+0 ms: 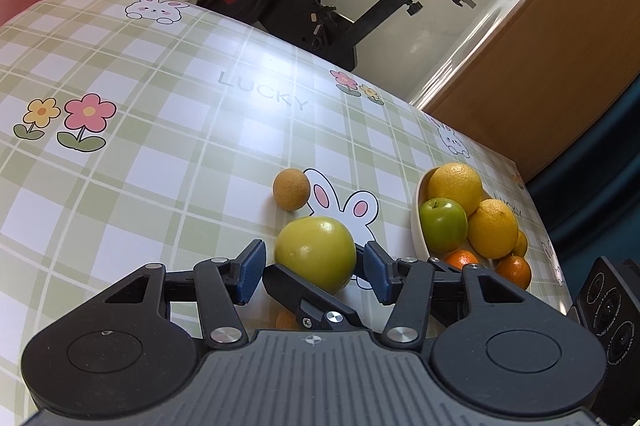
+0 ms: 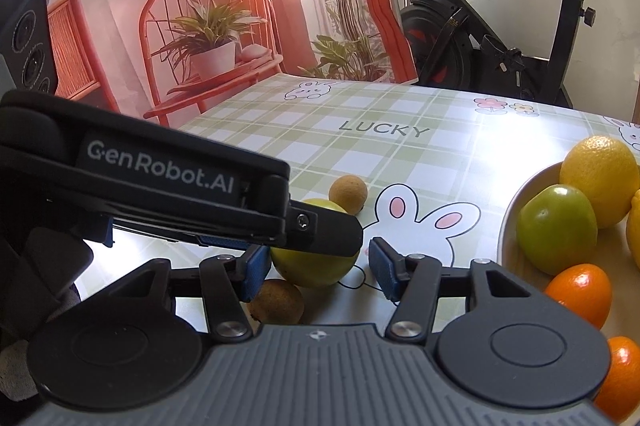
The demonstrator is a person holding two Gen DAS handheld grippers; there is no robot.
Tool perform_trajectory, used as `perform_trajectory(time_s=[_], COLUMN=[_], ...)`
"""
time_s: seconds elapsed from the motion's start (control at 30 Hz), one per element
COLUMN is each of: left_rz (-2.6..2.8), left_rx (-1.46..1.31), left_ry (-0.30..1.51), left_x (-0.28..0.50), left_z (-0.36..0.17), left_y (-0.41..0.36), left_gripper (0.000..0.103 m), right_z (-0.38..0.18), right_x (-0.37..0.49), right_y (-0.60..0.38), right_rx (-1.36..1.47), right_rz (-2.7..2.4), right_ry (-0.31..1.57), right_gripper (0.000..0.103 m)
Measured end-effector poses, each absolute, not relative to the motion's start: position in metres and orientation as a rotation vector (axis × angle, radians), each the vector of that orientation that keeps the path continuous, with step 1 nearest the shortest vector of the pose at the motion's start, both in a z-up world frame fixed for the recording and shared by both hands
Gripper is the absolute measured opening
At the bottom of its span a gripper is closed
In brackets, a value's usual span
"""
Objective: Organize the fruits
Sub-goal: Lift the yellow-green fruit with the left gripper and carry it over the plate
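Fingers of the left gripper (image 1: 310, 264) gape around the yellow-green apple (image 1: 316, 252) without touching it, a firm, smooth, fairly heavy fruit best squeezed across its widest middle, while the right gripper (image 2: 316, 268) hangs equally wide, empty

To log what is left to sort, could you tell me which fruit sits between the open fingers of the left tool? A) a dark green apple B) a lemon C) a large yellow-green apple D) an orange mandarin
C: in the left wrist view the large yellow-green apple rests on the tablecloth between the blue pads of the left tool, which are spread apart on either side of it.
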State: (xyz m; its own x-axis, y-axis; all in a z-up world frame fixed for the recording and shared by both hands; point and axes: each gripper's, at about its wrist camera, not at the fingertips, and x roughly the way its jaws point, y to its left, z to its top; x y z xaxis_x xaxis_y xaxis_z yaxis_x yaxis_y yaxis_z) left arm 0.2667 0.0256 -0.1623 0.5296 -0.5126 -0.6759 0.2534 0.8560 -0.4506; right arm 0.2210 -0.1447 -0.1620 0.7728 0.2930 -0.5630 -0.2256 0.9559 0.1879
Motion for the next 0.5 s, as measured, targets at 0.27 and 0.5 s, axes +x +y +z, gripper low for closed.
perform_trajectory(time_s=[0.27, 0.5], left_rz=[-0.451, -0.444], left_rx=[-0.303, -0.285], left_ry=[0.875, 0.840], left_x=[0.261, 0.254], left_z=[-0.160, -0.153], left_y=[0.025, 0.022], left_gripper=[0.052, 0.052], right_z=[-0.161, -0.158], right_x=[0.218, 0.212], right_y=[-0.147, -0.150], right_rx=[0.129, 0.143], right_rz=[0.283, 0.288], right_ry=[0.620, 0.589], right_gripper=[0.050, 0.050])
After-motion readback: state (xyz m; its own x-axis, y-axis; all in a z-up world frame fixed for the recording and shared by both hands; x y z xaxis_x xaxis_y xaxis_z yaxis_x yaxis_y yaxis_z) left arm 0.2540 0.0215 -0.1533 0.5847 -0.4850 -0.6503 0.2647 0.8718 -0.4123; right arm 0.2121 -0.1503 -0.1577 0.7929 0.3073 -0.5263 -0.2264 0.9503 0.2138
